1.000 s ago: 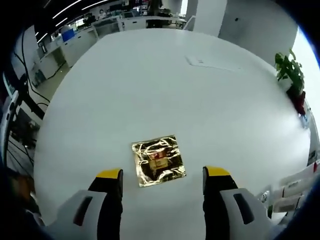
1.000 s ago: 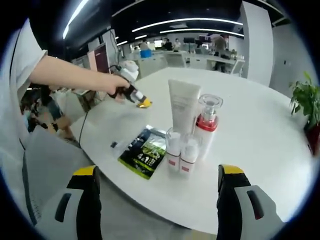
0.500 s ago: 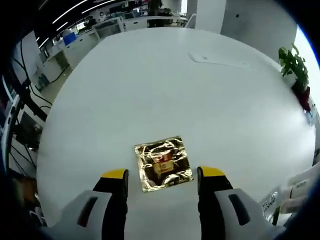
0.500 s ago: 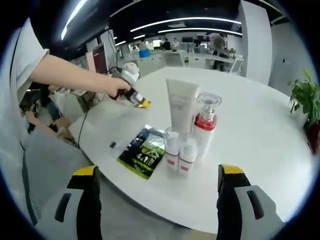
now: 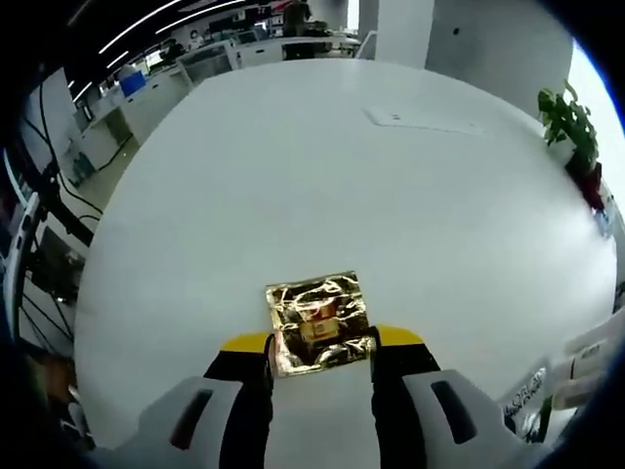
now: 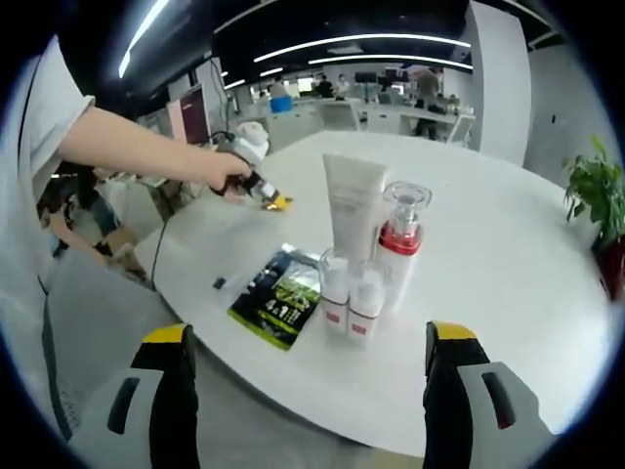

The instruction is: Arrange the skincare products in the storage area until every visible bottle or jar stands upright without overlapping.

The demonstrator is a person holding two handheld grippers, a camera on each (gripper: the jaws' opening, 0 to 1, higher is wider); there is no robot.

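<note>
The gold foil sachet (image 5: 318,321) lies flat on the white table (image 5: 322,166), crinkled and mirror-bright, with a small red and tan label at its middle whose print I cannot read. In my left gripper view it sits at about 6 o'clock, low in the frame. My left gripper (image 5: 319,344) has its yellow-tipped jaws drawn in close on either side of the sachet's near edge; the foil's near corners overlap the tips, but I cannot tell whether the jaws actually pinch it or only flank it.

In my right gripper view the skincare group stands near the centre of the table. The white tube (image 6: 354,205) stands upright at the back, the clear-capped pump bottle (image 6: 403,233) with a red collar is just beside it toward 3 o'clock, and two small white bottles (image 6: 352,296) with red bands stand touching in front. A dark green sachet (image 6: 279,295) lies flat just beside them toward 9 o'clock; its lettering is too small to read. Toward 10 o'clock my left hand (image 6: 227,173) reaches out over the table, the gripper's tip down at the table with a glint of gold there.

My right gripper (image 6: 311,366) is spread wide, its jaws well apart at the bottom of the view, holding and touching nothing, short of the table's near edge.
</note>
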